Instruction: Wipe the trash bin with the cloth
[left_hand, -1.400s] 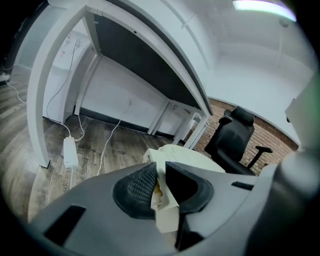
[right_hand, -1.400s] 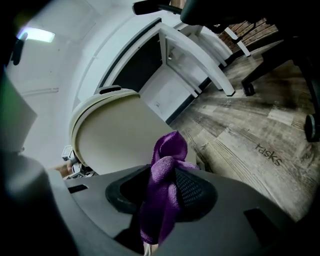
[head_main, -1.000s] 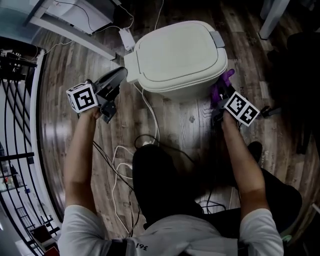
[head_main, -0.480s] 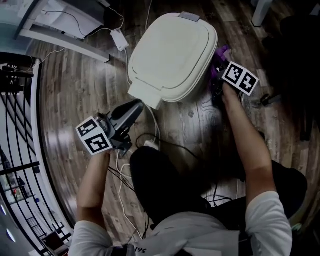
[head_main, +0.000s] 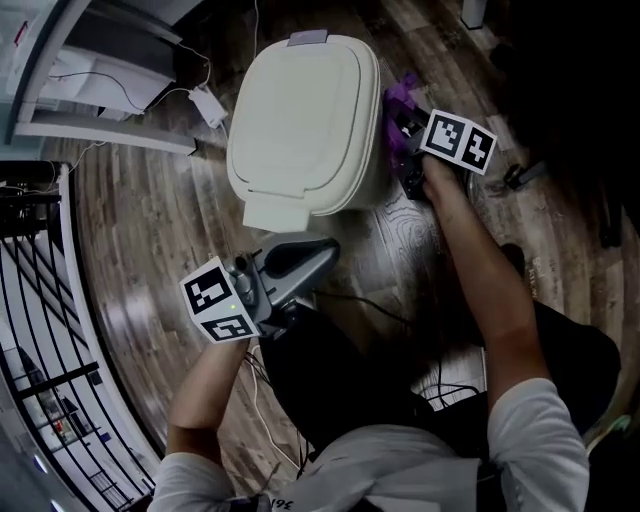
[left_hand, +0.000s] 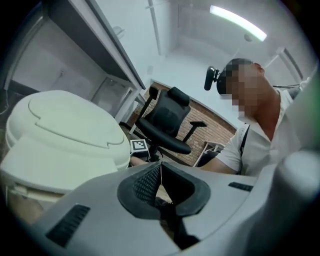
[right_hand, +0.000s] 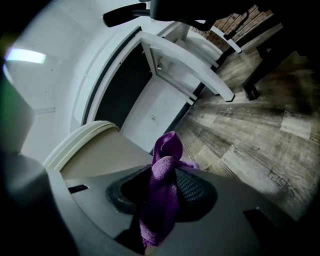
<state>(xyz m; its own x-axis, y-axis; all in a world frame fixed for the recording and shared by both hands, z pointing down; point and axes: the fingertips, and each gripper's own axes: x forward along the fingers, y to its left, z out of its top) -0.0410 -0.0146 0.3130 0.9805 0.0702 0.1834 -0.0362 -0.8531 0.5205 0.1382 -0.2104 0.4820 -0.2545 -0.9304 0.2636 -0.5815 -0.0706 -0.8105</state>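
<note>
1. Left gripper (head_main: 322, 252), its jaws just closing to an empty clench, has swung away from the trash bin (head_main: 300, 120).
2. Right gripper (head_main: 404, 150) grasps the cloth (head_main: 398, 100) beside the trash bin's right wall.
3. Wiping seems underway; most probably remains.

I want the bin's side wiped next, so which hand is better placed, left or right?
Right. The right tool is shut on the purple cloth close beside the trash bin; the left tool is shut, empty, and apart from it.
</note>
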